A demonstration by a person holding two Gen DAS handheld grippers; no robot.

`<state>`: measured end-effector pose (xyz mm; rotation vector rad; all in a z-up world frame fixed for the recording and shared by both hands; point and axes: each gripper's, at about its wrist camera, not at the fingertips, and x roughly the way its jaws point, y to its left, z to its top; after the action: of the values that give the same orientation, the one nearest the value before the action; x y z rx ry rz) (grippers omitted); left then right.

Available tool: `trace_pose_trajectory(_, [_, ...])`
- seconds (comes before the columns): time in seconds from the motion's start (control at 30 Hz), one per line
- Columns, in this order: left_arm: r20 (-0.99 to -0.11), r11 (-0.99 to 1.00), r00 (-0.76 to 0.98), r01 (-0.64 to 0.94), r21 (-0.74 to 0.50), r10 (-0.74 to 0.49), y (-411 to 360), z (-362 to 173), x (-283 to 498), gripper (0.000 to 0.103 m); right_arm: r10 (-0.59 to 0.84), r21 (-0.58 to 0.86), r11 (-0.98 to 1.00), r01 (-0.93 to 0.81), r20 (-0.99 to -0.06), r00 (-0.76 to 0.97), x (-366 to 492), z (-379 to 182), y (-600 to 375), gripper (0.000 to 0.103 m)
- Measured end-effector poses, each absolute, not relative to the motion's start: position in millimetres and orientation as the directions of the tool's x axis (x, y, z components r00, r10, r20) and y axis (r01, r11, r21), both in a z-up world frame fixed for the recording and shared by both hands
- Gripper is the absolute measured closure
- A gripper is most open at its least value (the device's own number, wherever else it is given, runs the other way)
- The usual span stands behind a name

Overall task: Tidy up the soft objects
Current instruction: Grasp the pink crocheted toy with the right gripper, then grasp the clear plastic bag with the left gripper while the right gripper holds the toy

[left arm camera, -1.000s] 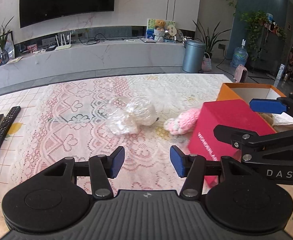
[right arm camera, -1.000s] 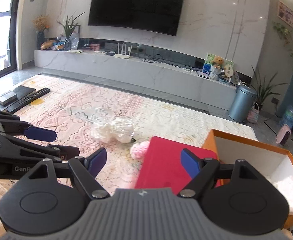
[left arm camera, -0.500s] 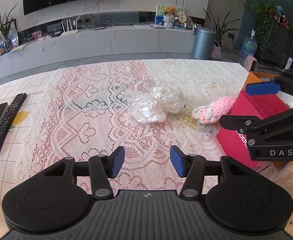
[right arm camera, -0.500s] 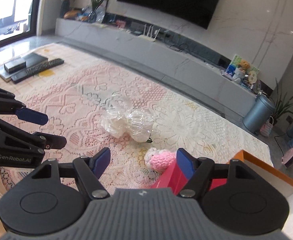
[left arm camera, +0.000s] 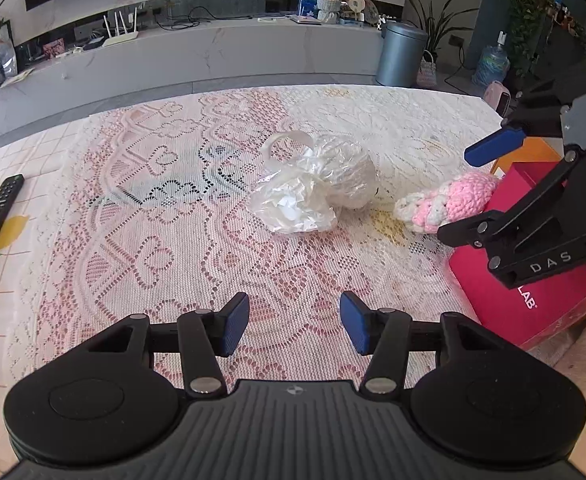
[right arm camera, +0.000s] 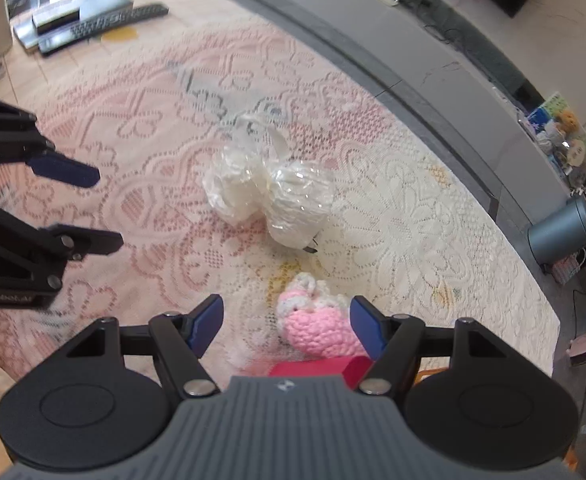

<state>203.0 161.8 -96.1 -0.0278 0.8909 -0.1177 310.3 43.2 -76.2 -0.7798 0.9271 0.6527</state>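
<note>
Left wrist view is showing a lace-covered tabletop (left arm camera: 141, 216) carrying a red box (left arm camera: 533, 300) at its right edge, a crinkled clear plastic bundle (left arm camera: 317, 188) mid-cloth, and a pink knitted toy (left arm camera: 449, 202) leaning against the box. Left tool (left arm camera: 294, 322) is hovering wide, empty. Right tool (right arm camera: 286, 326) has just been closing its jaws, standing apart around the toy (right arm camera: 317, 328), pads not pressing.

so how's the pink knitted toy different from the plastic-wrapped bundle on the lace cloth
The knitted toy is bare pink and cream yarn; the wrapped bundle is white, inside shiny crinkled clear plastic. The knitted toy looks smaller than the wrapped bundle. The knitted toy lies against the red box, in front of the open right gripper; the wrapped bundle sits apart, nearer the middle of the lace cloth. Both rest on the cloth, and neither is held.
</note>
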Motion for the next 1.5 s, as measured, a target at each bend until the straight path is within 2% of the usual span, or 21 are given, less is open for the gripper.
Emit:
trace_pose_trajectory(0.43, [-0.777, 0.989, 0.613, 0.114, -0.092, -0.143, 161.7, -102.3, 216.6, 0.041, 0.066, -0.264, 0.478, -0.838, -0.940, 0.334, 352.2, -101.6, 44.8, 0.036])
trace_pose_trajectory(0.57, [-0.775, 0.990, 0.617, 0.099, -0.095, -0.136, 166.7, -104.7, 216.4, 0.041, 0.053, -0.240, 0.465, -0.852, -0.953, 0.297, 357.3, -111.2, 51.7, 0.048])
trace_pose_trajectory(0.63, [-0.770, 0.991, 0.624, 0.101, -0.090, -0.134, 167.8, -104.3, 216.1, 0.041, 0.048, -0.238, 0.456, -0.857, -0.956, 0.291, 357.6, -113.1, 54.0, 0.058])
trace_pose_trajectory(0.67, [-0.769, 0.991, 0.625, 0.104, -0.088, -0.134, 167.9, -104.0, 216.3, 0.041, 0.052, -0.232, 0.457, -0.859, -0.957, 0.286, 358.1, -112.6, 54.2, 0.070])
trace_pose_trajectory(0.8, [-0.765, 0.989, 0.629, 0.125, -0.076, -0.138, 166.0, -102.0, 220.8, 0.041, 0.067, -0.224, 0.463, -0.857, -0.956, 0.286, 359.8, -109.4, 52.7, 0.076])
trace_pose_trajectory(0.97, [-0.746, 0.987, 0.650, 0.153, -0.056, -0.143, 164.1, -96.7, 232.2, 0.035, 0.128, -0.225, 0.505, -0.833, -0.935, 0.330, 359.5, -90.2, 47.2, 0.077])
trace_pose_trajectory(1.13, [-0.712, 0.983, 0.684, 0.179, -0.043, -0.156, 160.9, -90.2, 254.5, 0.017, 0.130, -0.223, 0.576, -0.787, -0.925, 0.357, 369.9, -86.0, 51.0, 0.077])
trace_pose_trajectory(1.5, [-0.723, 0.961, 0.660, 0.275, -0.019, -0.204, 151.0, -107.6, 302.4, 0.015, 0.126, -0.166, 0.599, -0.783, -0.946, 0.298, 380.2, -111.2, 64.6, 0.075])
